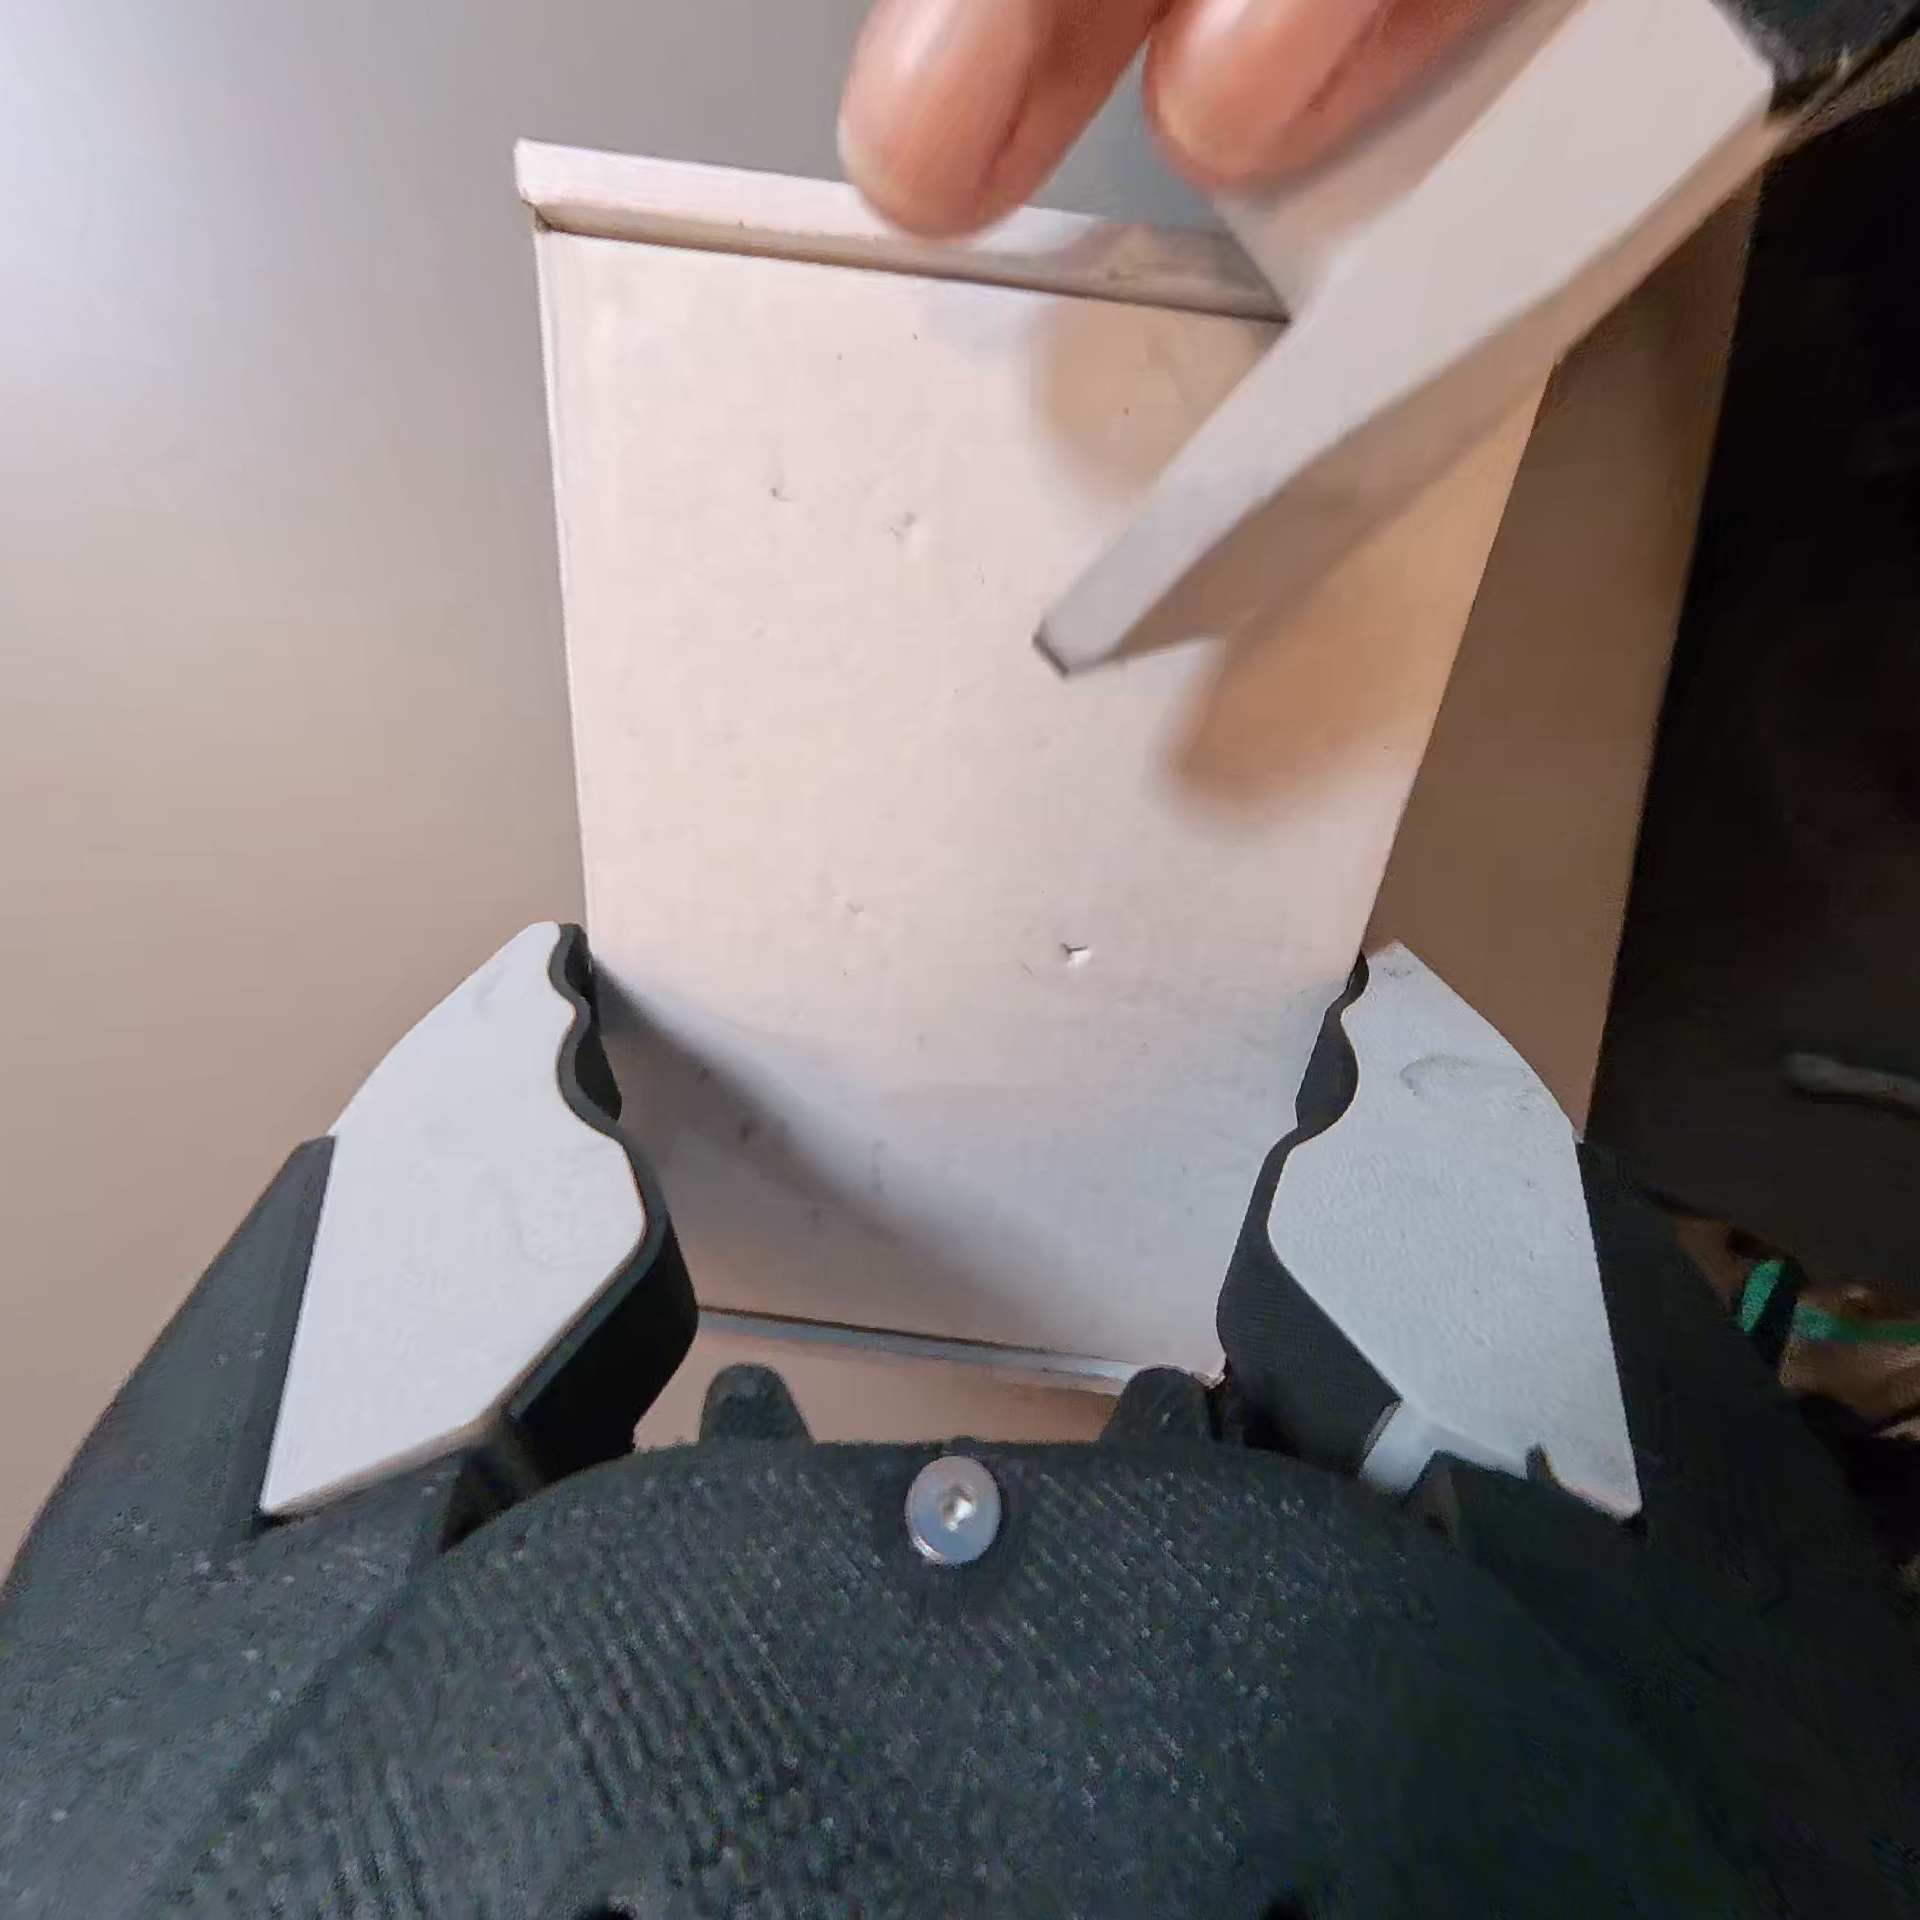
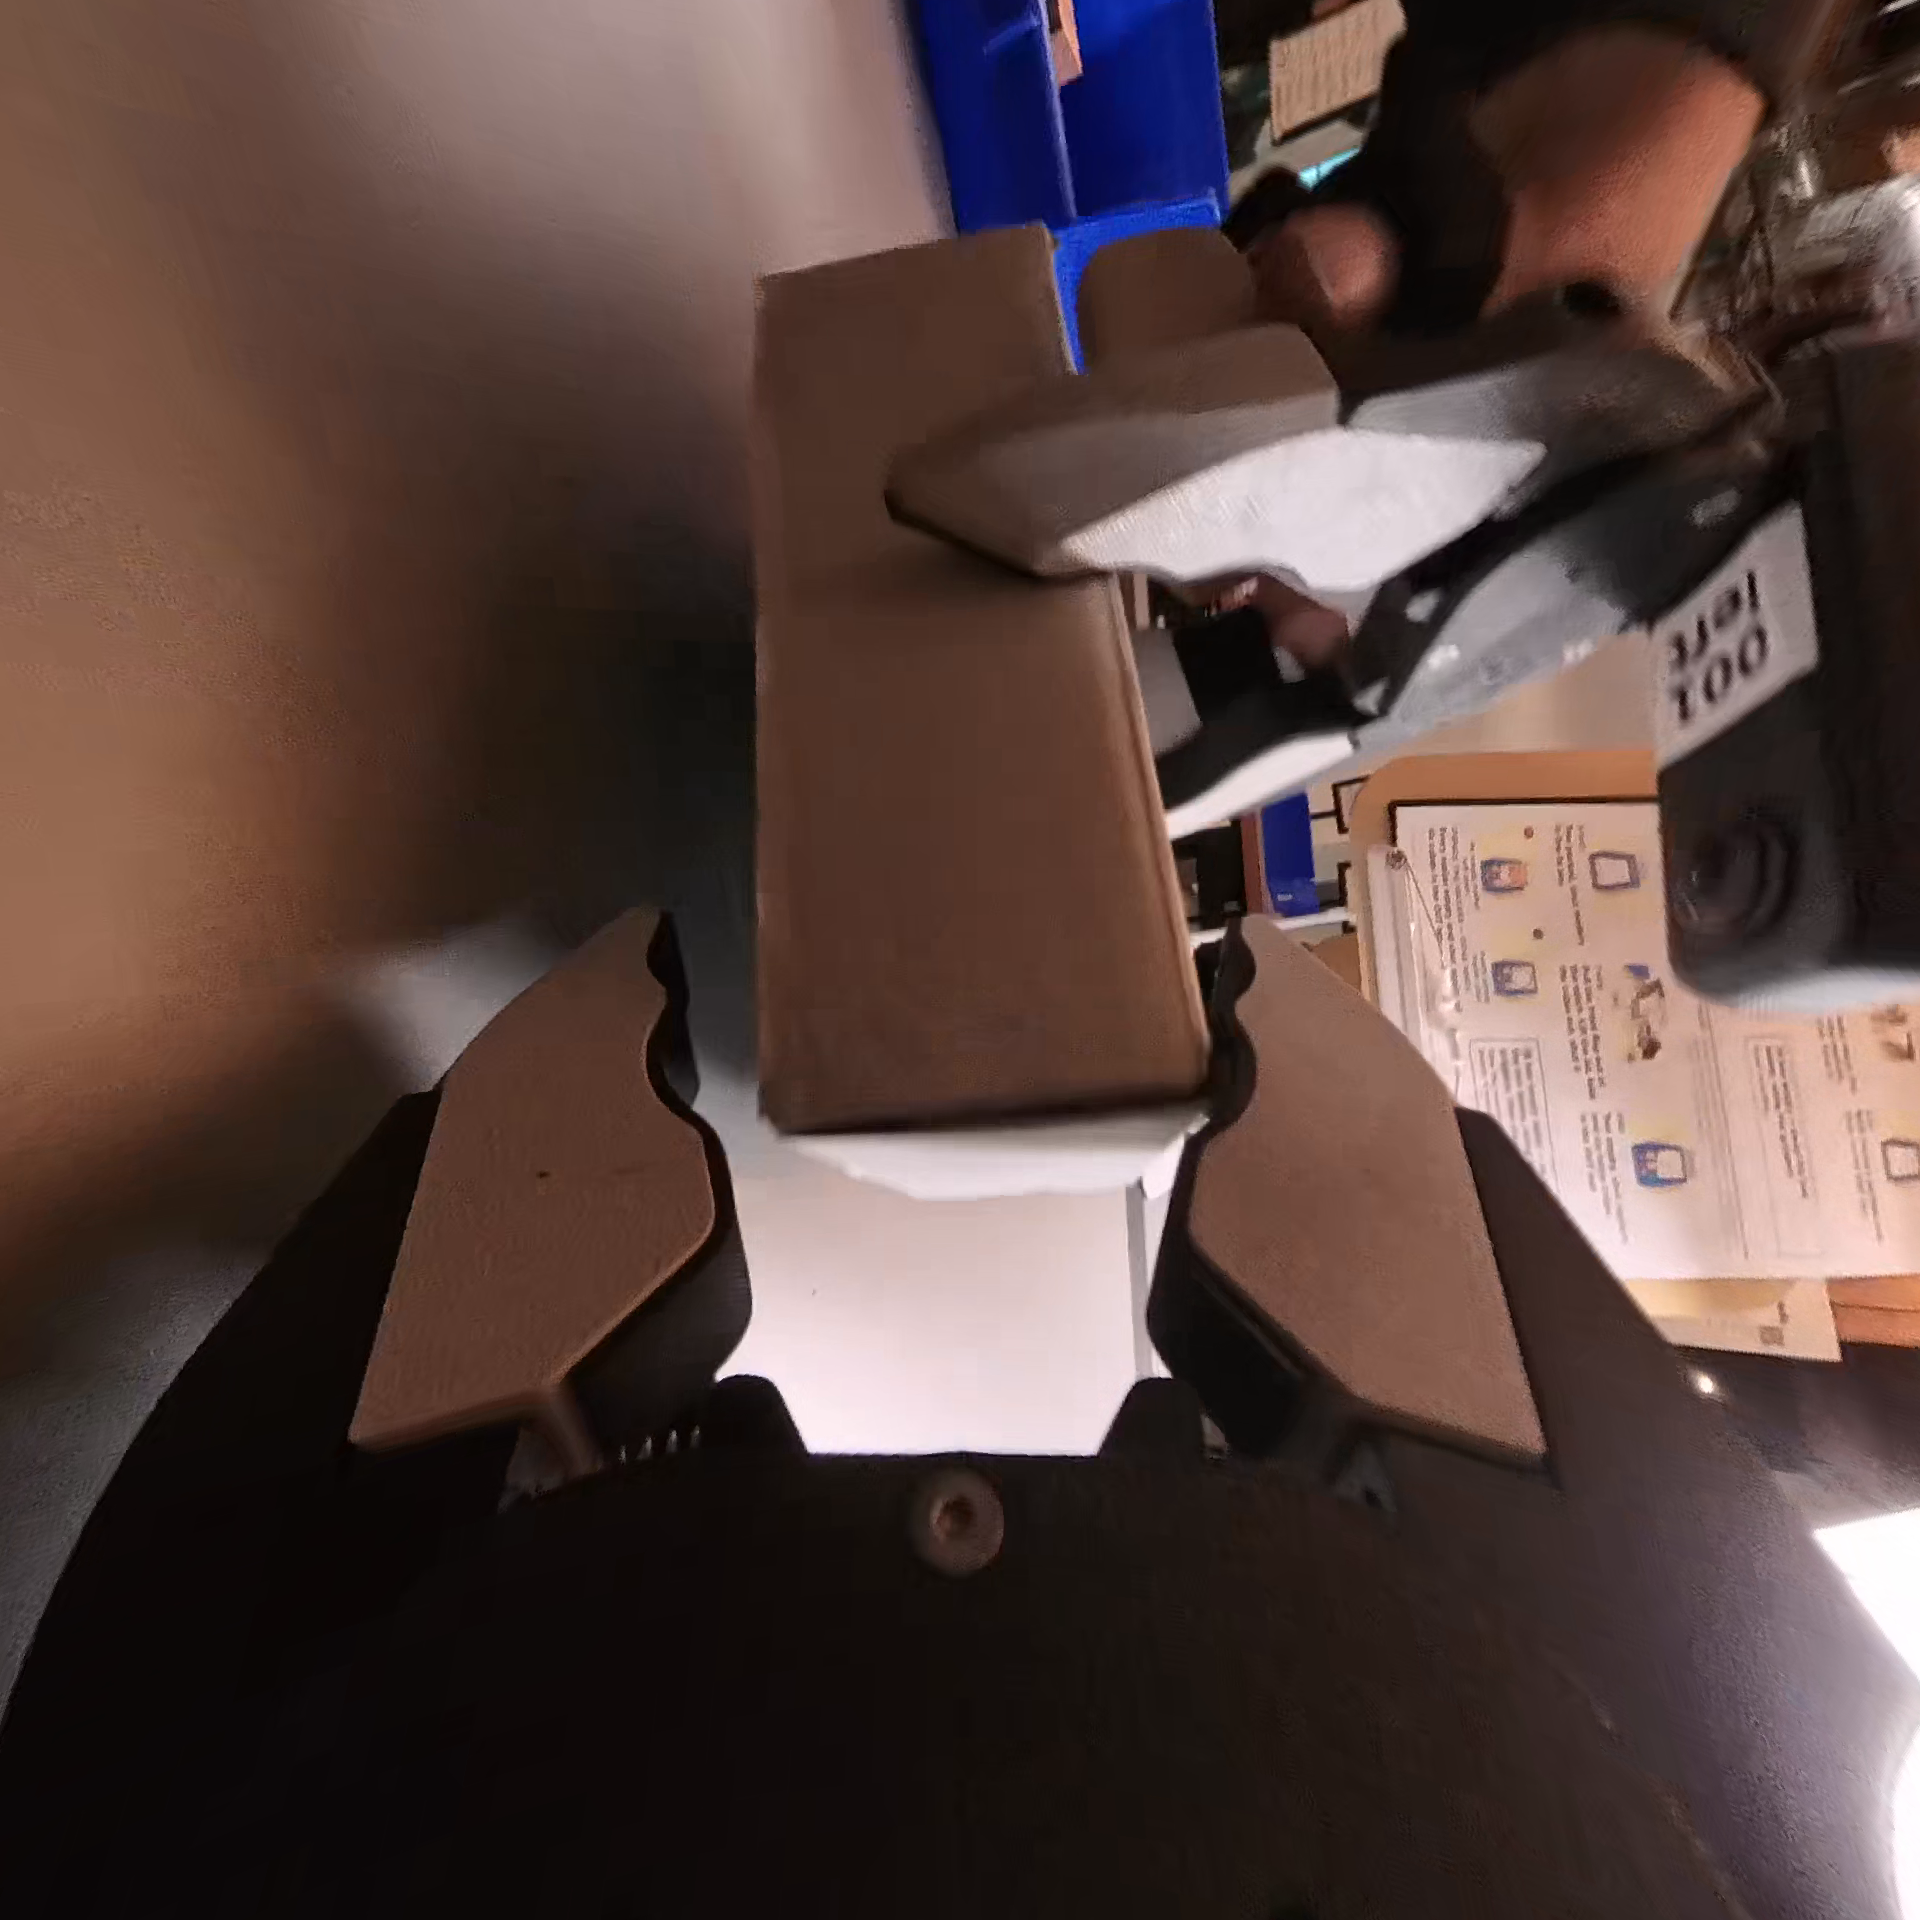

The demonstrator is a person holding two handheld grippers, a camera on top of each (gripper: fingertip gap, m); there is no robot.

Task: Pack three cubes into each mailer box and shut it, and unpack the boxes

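Observation:
A white mailer box, lid down, is held off the table. My left gripper is shut on it, with a pad pressed against each side wall. In the right wrist view the box looks brown in shadow. My right gripper straddles its near end with the jaws wide. The right pad touches the box's corner and a narrow gap shows at the left pad. One finger of the right gripper lies across the box's face. The left gripper's upper finger shows at the far end. No cubes are in view.
A person's hand holds the right gripper just above the box. Blue bins stand behind the box. A printed sheet lies on a wooden surface at the right. A dark object stands at the right edge. Across from one pair of fingers to the other is roughly 5 cm.

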